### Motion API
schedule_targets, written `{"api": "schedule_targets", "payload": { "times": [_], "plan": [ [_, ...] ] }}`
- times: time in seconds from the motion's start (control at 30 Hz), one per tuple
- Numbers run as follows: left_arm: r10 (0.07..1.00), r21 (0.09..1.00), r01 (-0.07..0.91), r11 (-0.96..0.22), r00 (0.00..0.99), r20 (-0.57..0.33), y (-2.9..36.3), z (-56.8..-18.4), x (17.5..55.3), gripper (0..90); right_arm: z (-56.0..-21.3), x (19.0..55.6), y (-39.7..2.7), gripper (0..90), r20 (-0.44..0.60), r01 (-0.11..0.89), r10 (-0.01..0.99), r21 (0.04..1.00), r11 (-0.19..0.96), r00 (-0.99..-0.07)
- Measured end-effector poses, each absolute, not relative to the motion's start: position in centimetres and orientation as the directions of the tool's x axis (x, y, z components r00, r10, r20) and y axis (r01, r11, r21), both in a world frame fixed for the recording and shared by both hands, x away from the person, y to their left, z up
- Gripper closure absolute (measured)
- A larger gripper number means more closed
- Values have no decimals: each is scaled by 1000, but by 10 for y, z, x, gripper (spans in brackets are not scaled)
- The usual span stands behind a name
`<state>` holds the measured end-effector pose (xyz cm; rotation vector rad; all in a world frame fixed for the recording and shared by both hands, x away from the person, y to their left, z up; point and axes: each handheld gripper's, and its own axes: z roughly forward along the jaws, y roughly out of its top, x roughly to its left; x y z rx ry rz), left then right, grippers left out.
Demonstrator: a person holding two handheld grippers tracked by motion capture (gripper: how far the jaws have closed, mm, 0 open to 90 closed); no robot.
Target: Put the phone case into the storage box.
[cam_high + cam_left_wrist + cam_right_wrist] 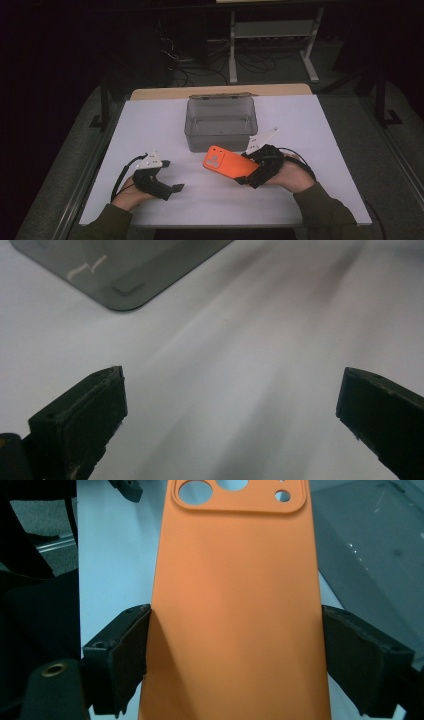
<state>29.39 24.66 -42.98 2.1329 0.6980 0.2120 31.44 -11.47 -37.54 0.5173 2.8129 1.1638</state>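
Open white table (150,125) left and right of the grey box (221,122), sole obstacle at centre.

Grey box (221,120) on white table (150,125)

One orange phone case (226,162); one grey bin (221,123); two grippers.

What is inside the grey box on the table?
The grey box looks empty: through its open top I see bare floor. Its near inner edge is hidden by the front wall and the orange phone case in the right claw.
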Motion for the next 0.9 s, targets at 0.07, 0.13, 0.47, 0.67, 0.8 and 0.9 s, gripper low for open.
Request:
{"api": "schedule_targets", "payload": {
  "times": [0.07,0.13,0.47,0.67,0.8,0.9],
  "plan": [
    [551,781,405,-475,829,-95,247,-430,294,0,-374,317,-117,158,80,287,329,700,654,-941],
    [552,781,405,-476,829,-94,247,-430,294,0,-373,319,-119,157,79,284,326,705,650,-942],
    [552,779,407,-476,829,-96,246,-430,295,0,-365,330,-122,157,77,283,332,719,635,-940],
    [549,778,408,-478,830,-98,246,-430,296,0,-366,333,-124,157,77,290,344,721,630,-936],
    [545,780,402,-480,833,-95,246,-427,297,0,-367,333,-124,157,75,289,342,717,634,-937],
    [544,782,400,-478,834,-94,246,-424,297,0,-368,334,-123,157,68,283,338,714,640,-939]
  ]
}}
